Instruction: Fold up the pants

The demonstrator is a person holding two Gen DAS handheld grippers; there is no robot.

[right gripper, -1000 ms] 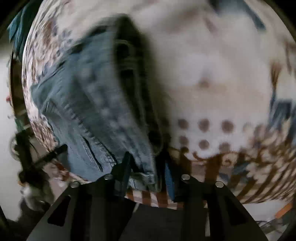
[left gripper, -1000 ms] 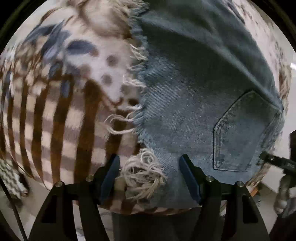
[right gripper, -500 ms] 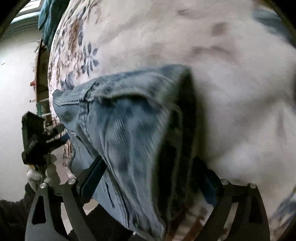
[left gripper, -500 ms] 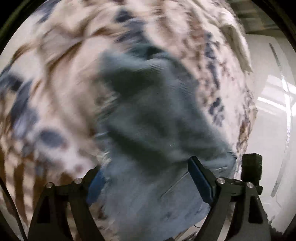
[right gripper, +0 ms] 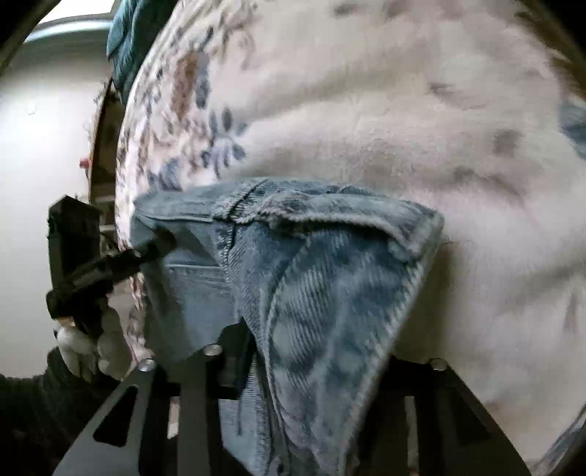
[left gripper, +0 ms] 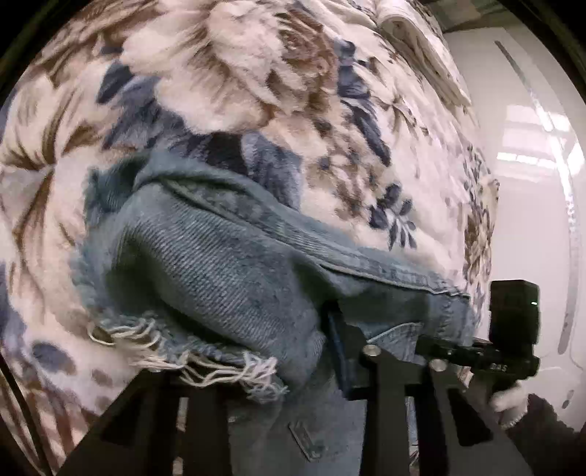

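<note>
Presumably mid-fold: the denim shorts [left gripper: 227, 263] hang lifted above the floral fleece blanket [left gripper: 256, 80], held at two points so that the cloth can be doubled over. In the left wrist view, the left gripper [left gripper: 252, 380] sits at 6 o'clock with the frayed hem [left gripper: 190, 355] draped across it; its right finger [left gripper: 340, 355] shows, the other lies buried under denim, so it appears clenched on the hem corner, though contact itself is hidden. At 4 o'clock the other tool enters, carried by a white-gloved hand [left gripper: 509, 402]. In the right wrist view, the right gripper [right gripper: 311, 366] is likewise smothered: the waistband [right gripper: 329, 212] folds over it from 12 o'clock, and denim passes down between its arms, suggesting a grip on the waistband corner. Fingertips of both tools are concealed, the blanket's far edge is cut by the fisheye rim, and motion blur softens the right view. A teal cloth [right gripper: 128, 33] at 11 o'clock is indistinct.
</note>
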